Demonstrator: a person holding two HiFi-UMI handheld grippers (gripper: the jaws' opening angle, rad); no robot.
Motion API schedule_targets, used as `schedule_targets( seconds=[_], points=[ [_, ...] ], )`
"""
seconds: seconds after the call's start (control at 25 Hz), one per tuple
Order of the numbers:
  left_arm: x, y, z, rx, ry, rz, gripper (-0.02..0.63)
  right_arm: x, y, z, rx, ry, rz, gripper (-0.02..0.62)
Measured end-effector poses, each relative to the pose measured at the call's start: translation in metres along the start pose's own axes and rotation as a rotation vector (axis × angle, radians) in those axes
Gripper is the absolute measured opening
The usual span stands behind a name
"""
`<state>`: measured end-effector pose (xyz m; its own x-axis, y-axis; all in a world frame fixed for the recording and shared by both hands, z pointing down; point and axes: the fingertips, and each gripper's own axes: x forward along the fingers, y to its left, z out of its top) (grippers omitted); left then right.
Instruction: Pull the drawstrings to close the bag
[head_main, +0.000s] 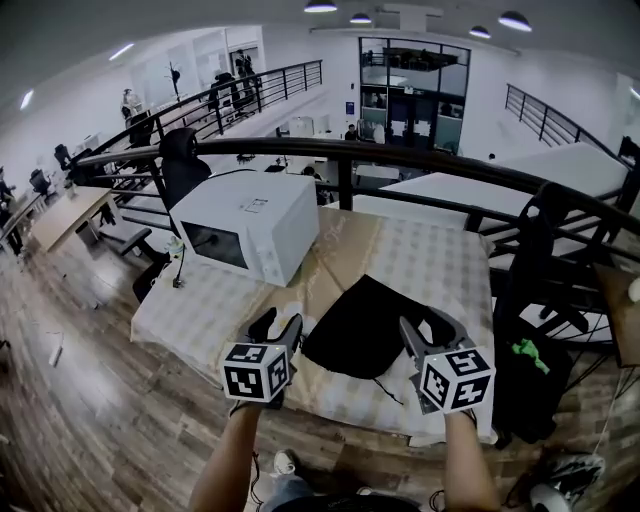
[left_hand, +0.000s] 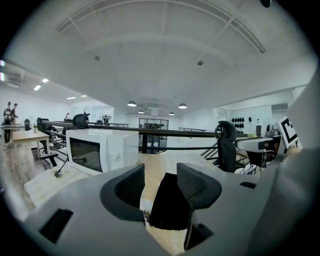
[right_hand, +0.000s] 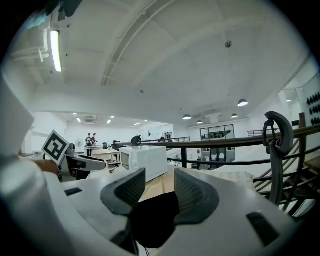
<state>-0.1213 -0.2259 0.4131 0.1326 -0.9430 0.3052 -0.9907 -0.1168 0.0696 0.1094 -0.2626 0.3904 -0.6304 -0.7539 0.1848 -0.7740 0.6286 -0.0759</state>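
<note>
Microwave (head_main: 245, 225): white, boxy, dark door window; stands at the table's back left, well apart from the bag.
Railing (head_main: 400, 158): black curved metal, behind the table.
Office chair (head_main: 180, 160): black, behind the microwave.
Table (head_main: 430, 260): pale checked cloth with a tan strip down the middle.
Floor (head_main: 80, 330): wood planks; open office beyond.
Drawstring bag (head_main: 365, 325): black soft cloth, lying near the table's front edge, between the grippers.
Left gripper (head_main: 278, 325): jaws apart, nothing gripped, just left of the bag.
Right gripper (head_main: 430, 330): jaws apart, nothing gripped, by the bag's right edge.
</note>
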Motion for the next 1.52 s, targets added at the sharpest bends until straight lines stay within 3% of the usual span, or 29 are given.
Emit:
schedule_targets(
  seconds=[0.52, 1.04, 1.52],
  points=[
    [0.064, 0.050, 0.032, 0.069, 0.014, -0.203, 0.204, 0.047, 0.014, 0.014, 0.057, -0.004, -0.201, 0.167],
    [0.089, 0.033, 0.033, 0.112, 0.036, -0.441, 0.204, 0.018, 0.026, 0.014, 0.104, -0.004, -0.428, 0.167],
    [0.103, 0.003, 0.036, 0.120, 0.025, -0.473, 0.204, 0.002, 0.004, 0.013, 0.090, 0.004, -0.441, 0.167]
  ],
)
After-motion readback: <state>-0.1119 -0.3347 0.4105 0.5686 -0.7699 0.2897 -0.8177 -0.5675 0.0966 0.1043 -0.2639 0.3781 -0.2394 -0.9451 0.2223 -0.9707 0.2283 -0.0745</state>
